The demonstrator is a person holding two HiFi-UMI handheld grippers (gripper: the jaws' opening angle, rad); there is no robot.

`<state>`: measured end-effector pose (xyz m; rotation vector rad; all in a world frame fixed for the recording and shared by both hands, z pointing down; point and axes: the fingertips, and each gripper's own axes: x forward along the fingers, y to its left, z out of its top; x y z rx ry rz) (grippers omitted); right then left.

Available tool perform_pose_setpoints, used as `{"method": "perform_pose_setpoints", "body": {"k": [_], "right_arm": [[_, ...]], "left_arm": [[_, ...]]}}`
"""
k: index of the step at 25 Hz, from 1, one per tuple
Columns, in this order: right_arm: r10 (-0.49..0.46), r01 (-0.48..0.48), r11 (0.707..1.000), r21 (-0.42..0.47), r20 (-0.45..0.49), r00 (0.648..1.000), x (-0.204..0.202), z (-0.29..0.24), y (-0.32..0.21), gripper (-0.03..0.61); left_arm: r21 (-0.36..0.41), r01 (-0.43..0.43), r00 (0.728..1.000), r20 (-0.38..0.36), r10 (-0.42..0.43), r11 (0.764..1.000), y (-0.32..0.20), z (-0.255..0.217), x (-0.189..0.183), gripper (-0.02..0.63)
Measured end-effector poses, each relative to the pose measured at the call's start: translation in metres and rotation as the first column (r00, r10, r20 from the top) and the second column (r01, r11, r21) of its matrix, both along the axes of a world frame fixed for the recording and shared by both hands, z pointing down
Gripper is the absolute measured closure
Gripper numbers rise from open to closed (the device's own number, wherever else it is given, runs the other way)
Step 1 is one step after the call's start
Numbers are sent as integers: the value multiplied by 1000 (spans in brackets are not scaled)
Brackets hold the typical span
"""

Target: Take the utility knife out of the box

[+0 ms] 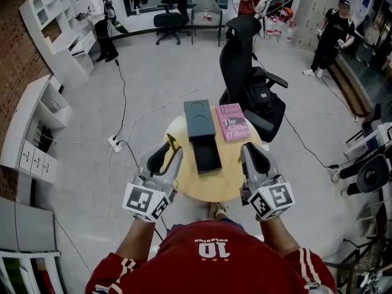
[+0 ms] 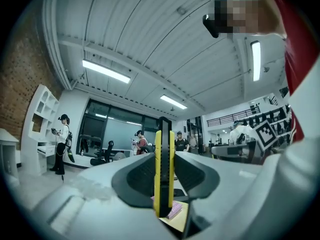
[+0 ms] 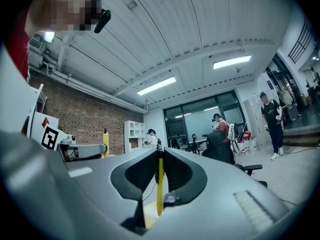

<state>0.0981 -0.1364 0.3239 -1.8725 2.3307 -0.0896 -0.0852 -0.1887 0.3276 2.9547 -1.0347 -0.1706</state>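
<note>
While the dark box (image 1: pixel 207 155) lies open in the middle of the round bench (image 1: pixel 184 192), the utility knife (image 2: pixel 164 174) is outside it, in the left tongs (image 1: pixel 173 147). The knife has a yellow body with a black strip along its middle. It stands upright between the two dark pads, which press on it from both sides, and its top end reaches above the tips. In the head view the knife is above the near left part of the bench, apart from the box.

The box shows two long parts placed end to end. The farther part has two round hollows. Just to the right of it lies a pink book (image 1: pixel 231 122), flat on the bench.

The right tongs (image 1: pixel 250 149) are held over the near right edge of the bench. Their pads are very close to each other with only a narrow slit between them. Yellow shows through this slit, and they grip nothing.

Behind the bench stands a black office chair (image 1: pixel 245 60), and several people are standing farther away in the room.
</note>
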Motion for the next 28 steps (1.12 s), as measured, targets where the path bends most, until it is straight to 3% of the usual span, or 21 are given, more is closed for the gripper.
{"method": "perform_pose_setpoints", "body": {"k": [19,28], "right_arm": [[-8,9,999,46,-29,1000,-2,-16,15,543],[-6,8,999,41,-52,999,-3,-12,21,541]], "left_arm": [[21,16,999,-53,-15,1000,15,-20,-3,485],[35,24,999,-38,-22,999,22,-18,1,483]]}}
